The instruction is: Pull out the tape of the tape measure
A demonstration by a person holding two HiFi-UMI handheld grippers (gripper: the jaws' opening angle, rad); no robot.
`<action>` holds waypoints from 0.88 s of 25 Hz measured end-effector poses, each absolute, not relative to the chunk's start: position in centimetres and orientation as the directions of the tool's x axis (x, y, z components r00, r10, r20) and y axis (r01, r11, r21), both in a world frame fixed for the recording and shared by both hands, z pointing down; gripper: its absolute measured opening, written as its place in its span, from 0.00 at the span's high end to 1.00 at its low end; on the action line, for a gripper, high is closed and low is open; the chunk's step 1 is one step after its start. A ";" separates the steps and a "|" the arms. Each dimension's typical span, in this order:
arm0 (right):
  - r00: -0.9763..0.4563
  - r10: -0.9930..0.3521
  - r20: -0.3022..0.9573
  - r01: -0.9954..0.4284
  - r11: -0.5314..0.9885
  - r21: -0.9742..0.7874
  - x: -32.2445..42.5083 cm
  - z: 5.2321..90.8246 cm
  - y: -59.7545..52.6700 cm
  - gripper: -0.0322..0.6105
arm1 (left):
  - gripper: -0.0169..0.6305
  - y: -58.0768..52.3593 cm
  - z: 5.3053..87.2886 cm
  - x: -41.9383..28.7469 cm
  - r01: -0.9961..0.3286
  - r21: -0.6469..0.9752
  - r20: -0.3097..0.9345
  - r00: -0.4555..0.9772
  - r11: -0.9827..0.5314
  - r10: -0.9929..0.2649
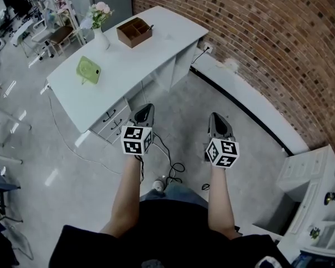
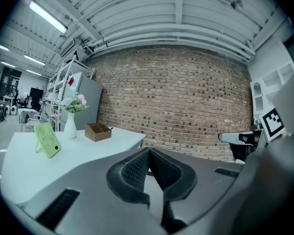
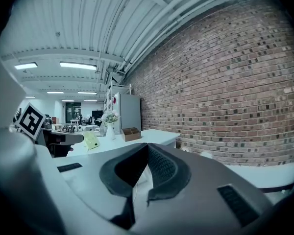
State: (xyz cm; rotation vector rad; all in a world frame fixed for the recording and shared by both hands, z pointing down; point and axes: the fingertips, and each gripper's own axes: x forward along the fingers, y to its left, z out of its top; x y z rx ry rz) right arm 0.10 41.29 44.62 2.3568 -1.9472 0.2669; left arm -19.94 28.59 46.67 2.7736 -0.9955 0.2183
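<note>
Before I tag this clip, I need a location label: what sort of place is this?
Probably an indoor lab or workshop-style office: a bare brick wall, a white desk with drawers carrying a flower vase and wooden organizer, and shelving with workstations in the far corner.

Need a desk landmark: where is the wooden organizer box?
In the head view, the wooden organizer box sits on the white desk, just right of the flower vase.
</note>
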 end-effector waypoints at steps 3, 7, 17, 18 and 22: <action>0.189 -0.967 0.171 -0.979 -0.199 -0.043 -0.6 44.2 41.5 0.95 | 0.94 28.4 46.7 -20.4 -0.632 0.117 0.199 0.771 -0.766 -0.605; 0.198 -0.967 0.158 -0.977 -0.208 -0.045 -0.6 44.0 41.1 0.95 | 0.94 27.5 46.9 -20.3 -0.627 0.118 0.197 0.775 -0.770 -0.601; 0.219 -0.970 0.102 -0.972 -0.227 -0.066 3.7 42.8 35.9 0.95 | 0.94 21.2 46.4 -16.2 -0.616 0.094 0.179 0.783 -0.782 -0.596; 0.217 -0.972 0.095 -0.972 -0.224 -0.075 4.4 42.8 35.0 0.95 | 0.94 20.3 46.4 -15.6 -0.619 0.091 0.177 0.781 -0.780 -0.599; 0.192 -0.977 0.095 -0.977 -0.199 -0.079 7.8 43.9 29.7 0.95 | 0.94 15.5 47.0 -12.4 -0.639 0.082 0.179 0.764 -0.764 -0.620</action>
